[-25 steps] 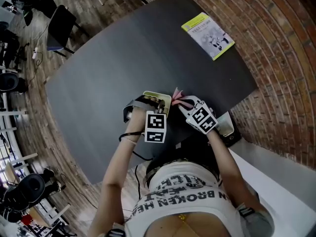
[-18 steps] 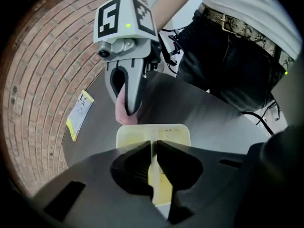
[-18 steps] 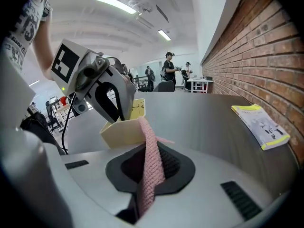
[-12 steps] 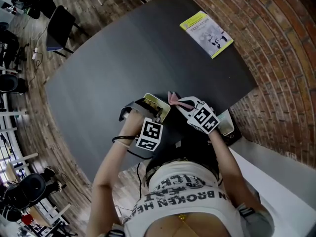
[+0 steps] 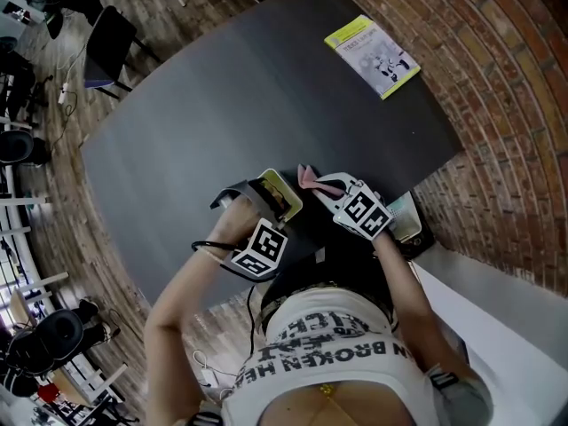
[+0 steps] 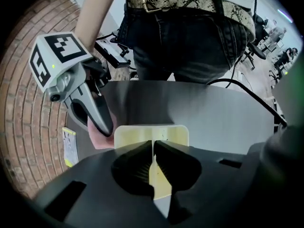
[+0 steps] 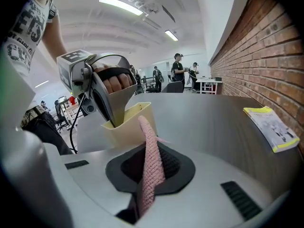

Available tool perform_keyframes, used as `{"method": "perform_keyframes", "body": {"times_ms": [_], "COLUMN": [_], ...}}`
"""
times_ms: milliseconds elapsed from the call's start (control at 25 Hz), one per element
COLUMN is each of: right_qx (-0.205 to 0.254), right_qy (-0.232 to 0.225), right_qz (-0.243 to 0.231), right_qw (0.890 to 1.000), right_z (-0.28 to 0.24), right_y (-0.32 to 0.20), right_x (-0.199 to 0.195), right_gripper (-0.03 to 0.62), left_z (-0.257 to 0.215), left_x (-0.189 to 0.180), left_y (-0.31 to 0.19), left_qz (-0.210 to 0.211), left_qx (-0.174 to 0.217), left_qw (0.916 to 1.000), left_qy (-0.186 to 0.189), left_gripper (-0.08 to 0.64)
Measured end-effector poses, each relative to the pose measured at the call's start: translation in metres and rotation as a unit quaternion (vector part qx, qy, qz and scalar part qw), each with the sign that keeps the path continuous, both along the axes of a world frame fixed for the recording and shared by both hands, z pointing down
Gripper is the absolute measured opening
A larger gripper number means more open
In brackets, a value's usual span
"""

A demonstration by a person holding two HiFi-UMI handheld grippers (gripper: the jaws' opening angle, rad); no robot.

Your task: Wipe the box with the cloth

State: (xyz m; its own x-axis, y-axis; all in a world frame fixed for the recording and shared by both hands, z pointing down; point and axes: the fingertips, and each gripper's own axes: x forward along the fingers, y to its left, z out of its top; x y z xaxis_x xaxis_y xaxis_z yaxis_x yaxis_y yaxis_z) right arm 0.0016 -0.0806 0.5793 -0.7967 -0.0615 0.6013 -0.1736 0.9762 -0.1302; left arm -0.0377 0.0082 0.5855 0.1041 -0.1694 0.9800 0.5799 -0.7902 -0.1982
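- We read "BROKEN" in dark capitals on the person's white shirt; the rest of that print is cut off.
- The booklet [image 5: 373, 56] has a yellow-green cover with lines of print and small drawings, all too small for us to read.
- Each gripper carries a cube of black-and-white square markers.
- The box [image 5: 278, 193] is a small, pale yellow, open-topped one with thin walls and rounded corners. It sits well apart from the booklet, at the opposite edge of the dark table [image 5: 222, 105], right in front of the person.
- The left gripper [image 5: 269, 207] points steeply down into the box. Its jaws have just been closing and now pinch one thin wall, one jaw inside and one outside.
- We cannot make out anything else inside the box.
- The right gripper [image 5: 318, 185] clamps a pink knitted cloth [image 5: 308, 177], which stands up from between its jaws.
- The cloth is just beside the box, on the side nearer the booklet; we cannot tell whether they touch.
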Motion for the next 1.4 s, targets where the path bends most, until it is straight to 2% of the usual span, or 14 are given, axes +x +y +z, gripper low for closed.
{"method": "perform_keyframes", "body": {"times_ms": [240,400,520,640,680,720,760,840,920,1040,1120,1160,1200,1400], "right_qx": [-0.037,-0.037,-0.028,-0.015,-0.011,-0.009,-0.007,-0.008,-0.008,-0.008,-0.010,-0.010,-0.011,-0.013], "right_qy": [-0.036,-0.037,-0.036,-0.030,-0.028,-0.026,-0.024,-0.025,-0.029,-0.034,-0.040,-0.043,-0.045,-0.044], "right_qz": [0.041,0.059,0.061,0.053,0.048,0.043,0.039,0.033,0.025,0.007,-0.005,-0.010,-0.016,-0.053], "right_qw": [0.998,0.997,0.997,0.998,0.998,0.999,0.999,0.999,0.999,0.999,0.999,0.999,0.999,0.998], "right_z": [-0.006,-0.007,-0.009,-0.012,-0.012,-0.012,-0.011,-0.011,-0.013,-0.015,-0.017,-0.018,-0.019,-0.018], "right_y": [0.000,-0.004,-0.006,-0.008,-0.008,-0.008,-0.009,-0.011,-0.013,-0.016,-0.019,-0.021,-0.023,-0.032], "right_x": [0.001,0.004,0.006,0.006,0.005,0.004,0.003,0.000,-0.004,-0.013,-0.019,-0.023,-0.026,-0.039], "right_gripper": [0.017,0.017,0.017,0.017,0.017,0.017,0.017,0.017,0.017,0.017,0.017,0.017,0.017,0.017], "left_z": [0.001,-0.011,-0.025,-0.034,-0.037,-0.038,-0.038,-0.037,-0.039,-0.043,-0.037,-0.032,-0.028,-0.023], "left_x": [0.003,0.007,0.008,0.000,-0.003,-0.007,-0.011,-0.019,-0.026,-0.031,-0.035,-0.039,-0.042,-0.041], "left_y": [-0.001,-0.002,-0.004,-0.010,-0.014,-0.017,-0.021,-0.027,-0.032,-0.034,-0.034,-0.033,-0.033,-0.040], "left_qz": [-0.001,-0.060,-0.148,-0.257,-0.305,-0.360,-0.418,-0.521,-0.603,-0.695,-0.740,-0.758,-0.774,-0.806], "left_qx": [0.012,0.000,-0.014,-0.008,-0.007,-0.011,-0.017,-0.031,-0.046,-0.096,-0.123,-0.126,-0.124,-0.129], "left_qw": [0.9999,0.9964,0.9793,0.9434,0.9225,0.8940,0.8592,0.7818,0.6975,0.5635,0.4889,0.4623,0.4444,0.4052], "left_qy": [0.005,0.060,0.137,0.209,0.237,0.267,0.294,0.341,0.385,0.436,0.446,0.442,0.434,0.412], "left_gripper": [0.029,0.048,0.055,0.055,0.055,0.055,0.055,0.055,0.055,0.055,0.055,0.055,0.055,0.060]}}
